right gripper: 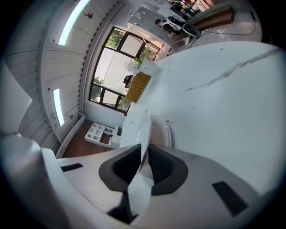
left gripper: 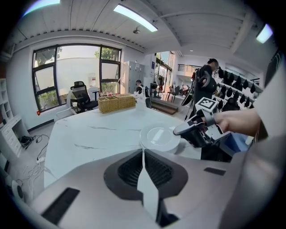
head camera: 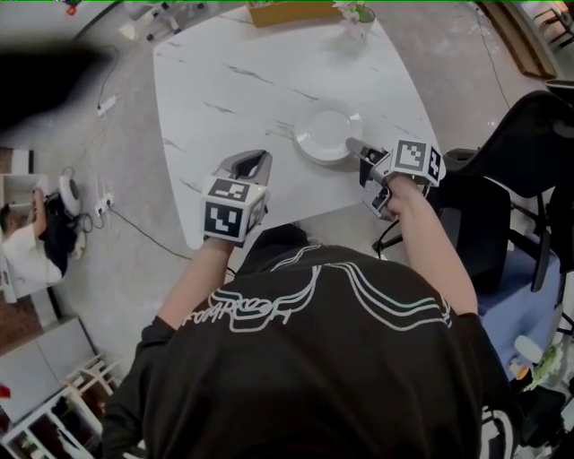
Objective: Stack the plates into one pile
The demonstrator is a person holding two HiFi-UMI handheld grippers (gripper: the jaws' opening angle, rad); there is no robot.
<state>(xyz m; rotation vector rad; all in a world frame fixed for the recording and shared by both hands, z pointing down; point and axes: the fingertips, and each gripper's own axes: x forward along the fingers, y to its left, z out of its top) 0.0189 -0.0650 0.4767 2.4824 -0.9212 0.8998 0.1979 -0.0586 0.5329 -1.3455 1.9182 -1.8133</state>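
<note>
Clamping the near rim of a white plate (head camera: 325,133), our right gripper (head camera: 352,143) has its jaws pressed together on the thin edge, as the right gripper view shows plainly. That plate sits toward the table's near right side, over a second plate (right gripper: 167,129) that lies on the tabletop; we cannot tell whether the two touch. Our left gripper (head camera: 251,163) hovers over the table's near edge, left of the plates, with its jaws together and nothing between them.

The table (head camera: 233,81) is white with thin grey veins, rounded at its corners. At the table's far edge stands a wicker basket (left gripper: 117,103), and beside it a small vase with flowers (head camera: 356,16). Right of the table we see a dark office chair (head camera: 529,152). Around the table the floor (head camera: 108,179) is grey, with cables (head camera: 148,231) trailing to its left. Beyond the table's far end, large dark-framed windows (left gripper: 76,71) fill the wall, and long light strips (left gripper: 134,17) run across the white ceiling above it.
</note>
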